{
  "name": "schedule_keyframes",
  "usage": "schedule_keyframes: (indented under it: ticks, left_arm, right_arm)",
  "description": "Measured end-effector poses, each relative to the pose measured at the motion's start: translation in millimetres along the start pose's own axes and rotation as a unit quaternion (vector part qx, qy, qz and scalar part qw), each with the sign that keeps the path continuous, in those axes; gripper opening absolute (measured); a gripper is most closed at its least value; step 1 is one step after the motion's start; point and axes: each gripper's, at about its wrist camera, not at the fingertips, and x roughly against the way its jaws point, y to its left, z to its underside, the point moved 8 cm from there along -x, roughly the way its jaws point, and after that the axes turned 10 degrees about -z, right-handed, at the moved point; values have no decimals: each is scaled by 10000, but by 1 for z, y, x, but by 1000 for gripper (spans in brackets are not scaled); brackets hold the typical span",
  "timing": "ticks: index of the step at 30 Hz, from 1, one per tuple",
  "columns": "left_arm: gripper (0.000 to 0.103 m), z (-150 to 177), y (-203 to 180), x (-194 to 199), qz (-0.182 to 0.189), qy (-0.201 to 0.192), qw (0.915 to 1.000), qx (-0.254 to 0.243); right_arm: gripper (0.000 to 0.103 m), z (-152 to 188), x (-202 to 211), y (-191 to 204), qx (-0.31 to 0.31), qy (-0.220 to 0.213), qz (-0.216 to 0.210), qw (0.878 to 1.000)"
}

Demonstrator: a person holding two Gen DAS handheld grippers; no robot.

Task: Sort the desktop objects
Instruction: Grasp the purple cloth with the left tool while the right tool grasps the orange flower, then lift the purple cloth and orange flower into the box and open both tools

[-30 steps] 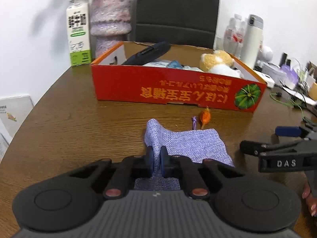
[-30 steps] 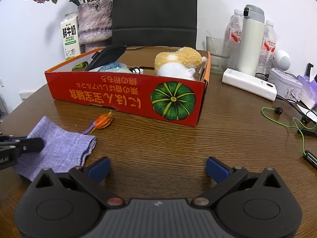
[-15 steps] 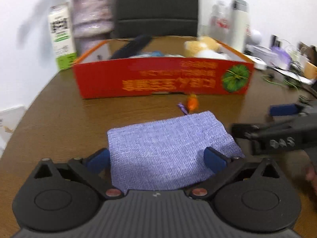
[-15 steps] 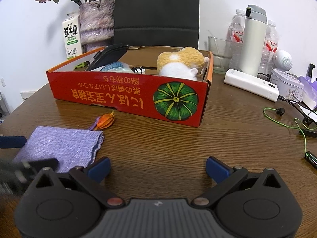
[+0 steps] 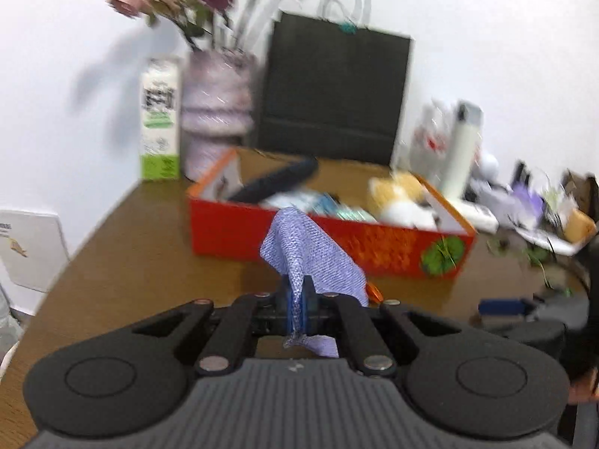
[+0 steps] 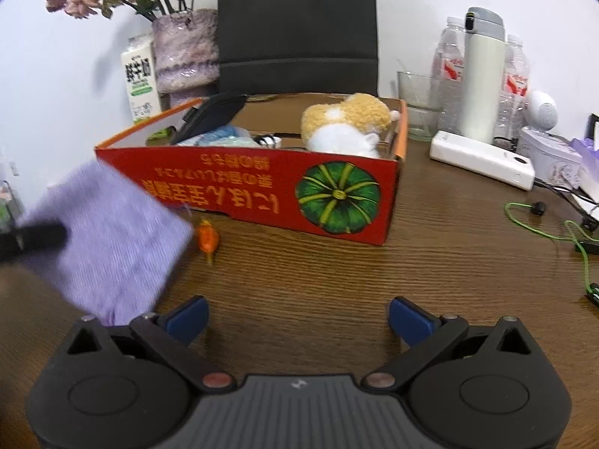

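Observation:
My left gripper (image 5: 297, 308) is shut on a purple woven pouch (image 5: 310, 254) and holds it lifted off the table in front of the red cardboard box (image 5: 337, 239). The pouch (image 6: 108, 235) hangs at the left of the right wrist view, with its orange tassel (image 6: 207, 239) dangling just above the table. The box (image 6: 262, 187) holds a plush hamster (image 6: 348, 127), a dark case (image 6: 213, 112) and other items. My right gripper (image 6: 297, 320) is open and empty above the bare wooden table, right of the pouch.
A milk carton (image 6: 140, 78) and a vase of dried flowers (image 6: 185, 50) stand behind the box at the left. A glass (image 6: 417, 106), bottles, a white thermos (image 6: 481, 75), a power bank (image 6: 483, 159) and green cables (image 6: 543, 224) crowd the right. A black chair (image 6: 297, 26) stands behind.
The left gripper opened over the flat pouch half a second ago, then shut on it and lifted it off the table toward the box. The right gripper stayed open, nearly still.

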Motion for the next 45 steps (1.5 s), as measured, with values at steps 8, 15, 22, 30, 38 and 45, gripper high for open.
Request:
schedule_keyframes:
  ticks: [8, 15, 22, 30, 38, 45]
  left_arm:
    - [5, -3, 33, -17, -423, 212, 9975, 521]
    - [5, 5, 37, -31, -401, 492, 9963, 588]
    - [5, -3, 29, -10, -99, -39, 9977, 670]
    - [5, -48, 0, 34, 554, -1004, 9897, 859]
    - [5, -102, -45, 10, 709, -1440, 9810, 1088]
    - [5, -125, -48, -20, 737, -1713, 9756, 1156]
  right_arm:
    - [86, -34, -26, 42, 327, -352, -339, 9983]
    - [13, -35, -48, 50, 392, 36, -287, 9988]
    - [12, -47, -8, 54, 328, -601, -518, 9963]
    - [12, -85, 47, 50, 327, -1417, -574, 9877]
    - [13, -123, 48, 36, 296, -1704, -278, 9845]
    - [13, -158, 22, 22, 211, -1888, -274, 9814]
